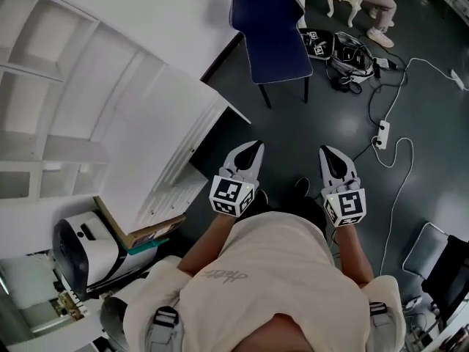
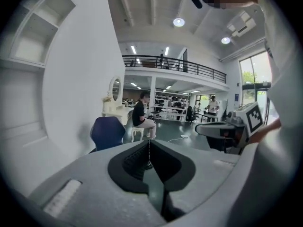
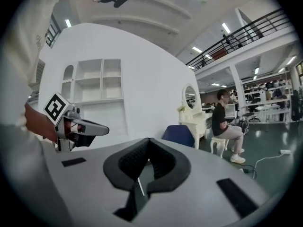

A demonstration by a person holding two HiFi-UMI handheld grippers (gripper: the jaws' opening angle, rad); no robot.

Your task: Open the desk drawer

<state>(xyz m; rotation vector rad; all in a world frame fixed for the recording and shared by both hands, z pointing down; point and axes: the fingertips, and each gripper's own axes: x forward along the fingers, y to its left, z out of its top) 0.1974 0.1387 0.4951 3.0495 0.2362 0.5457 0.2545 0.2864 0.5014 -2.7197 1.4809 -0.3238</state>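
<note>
While both pairs of jaws are pressed together at their tips, neither has anything between them. The left gripper (image 1: 254, 147) and the right gripper (image 1: 326, 151) are held side by side, a little apart, in front of the person's chest and over the dark floor (image 1: 293, 116), both pointing toward the far side of the room. In each gripper view the black pads meet in a thin line, with only floor and room beyond them.

To the left of the left gripper, and not touching it, stands the white desk (image 1: 146, 116). Its grooved front (image 1: 172, 189), where the drawer sits, faces the person. From the head view no drawer stands out from that front, and I cannot make out a handle. White shelves (image 1: 44, 123) rise at the desk's far left.

Farther off, a blue chair (image 1: 271, 31) stands by the desk's far corner. To the right, a white cable (image 1: 399, 160) and a power strip (image 1: 382, 134) lie on the floor. A person sits on a white stool (image 2: 137, 132) beyond the chair.
</note>
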